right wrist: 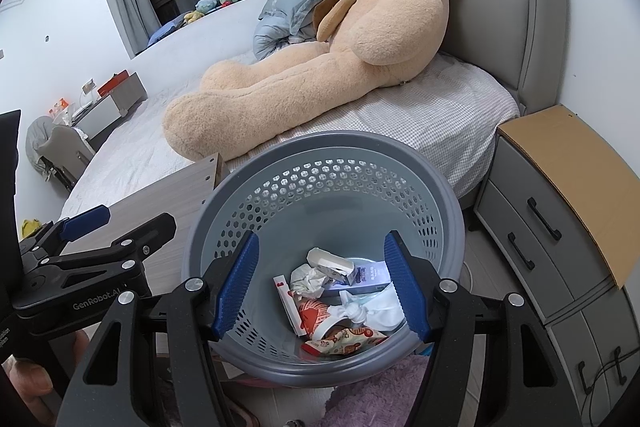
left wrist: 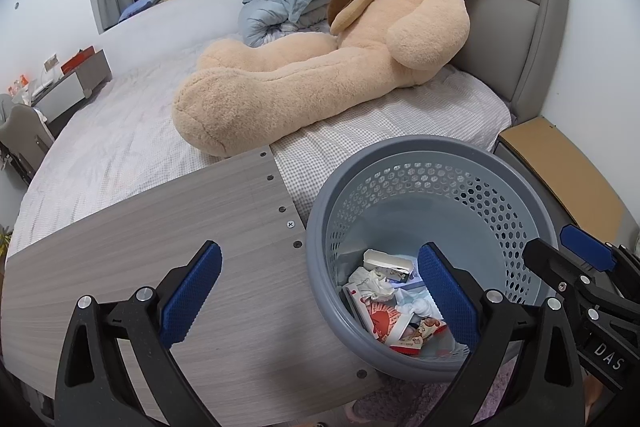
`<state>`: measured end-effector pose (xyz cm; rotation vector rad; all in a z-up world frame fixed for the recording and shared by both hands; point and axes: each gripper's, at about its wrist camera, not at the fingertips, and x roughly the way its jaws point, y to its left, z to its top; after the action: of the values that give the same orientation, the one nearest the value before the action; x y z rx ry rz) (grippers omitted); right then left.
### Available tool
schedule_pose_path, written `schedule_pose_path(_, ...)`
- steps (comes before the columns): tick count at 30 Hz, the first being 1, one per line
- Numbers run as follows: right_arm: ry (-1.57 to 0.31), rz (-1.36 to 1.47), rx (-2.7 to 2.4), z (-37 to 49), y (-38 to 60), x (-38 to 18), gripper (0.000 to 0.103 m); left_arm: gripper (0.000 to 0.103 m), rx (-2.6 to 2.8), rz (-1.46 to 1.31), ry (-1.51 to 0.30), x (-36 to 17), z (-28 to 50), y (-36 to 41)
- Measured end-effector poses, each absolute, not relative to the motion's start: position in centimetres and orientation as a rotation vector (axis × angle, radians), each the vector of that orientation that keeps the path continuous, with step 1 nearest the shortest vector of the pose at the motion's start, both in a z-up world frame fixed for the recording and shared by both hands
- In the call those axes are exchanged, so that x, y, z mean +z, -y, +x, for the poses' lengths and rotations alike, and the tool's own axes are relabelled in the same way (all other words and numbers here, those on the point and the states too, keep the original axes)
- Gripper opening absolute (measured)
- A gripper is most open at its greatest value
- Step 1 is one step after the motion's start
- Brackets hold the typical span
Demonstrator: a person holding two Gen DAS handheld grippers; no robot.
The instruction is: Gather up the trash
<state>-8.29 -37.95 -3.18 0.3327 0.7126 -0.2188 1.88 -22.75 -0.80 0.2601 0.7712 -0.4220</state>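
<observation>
A grey perforated trash basket (left wrist: 516,195) stands beside the bed and holds several pieces of trash (left wrist: 396,307): crumpled tissue, wrappers, small boxes. In the right wrist view the basket (right wrist: 280,163) fills the centre with the trash (right wrist: 340,303) at its bottom. My left gripper (left wrist: 320,299) is open and empty, over the wooden board's right end and the basket's left rim. My right gripper (right wrist: 324,287) is open and empty, directly above the basket's mouth. The right gripper also shows at the right edge of the left wrist view (left wrist: 576,263).
A wooden board (left wrist: 168,247) lies on the bed's edge left of the basket. A large teddy bear (left wrist: 340,39) sits on the bed (left wrist: 100,147). A grey nightstand (right wrist: 560,227) with a cardboard sheet (right wrist: 576,167) stands right of the basket. A purple fluffy rug (right wrist: 380,391) lies below.
</observation>
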Motion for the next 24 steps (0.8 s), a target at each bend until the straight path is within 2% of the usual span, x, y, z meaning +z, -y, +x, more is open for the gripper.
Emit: schedule_pose_path(24,-0.713,0.334,-0.217,-8.24,37.99,-3.25,0.063,0.097,-0.429,0.261,-0.774,-1.05,1.54,22.79)
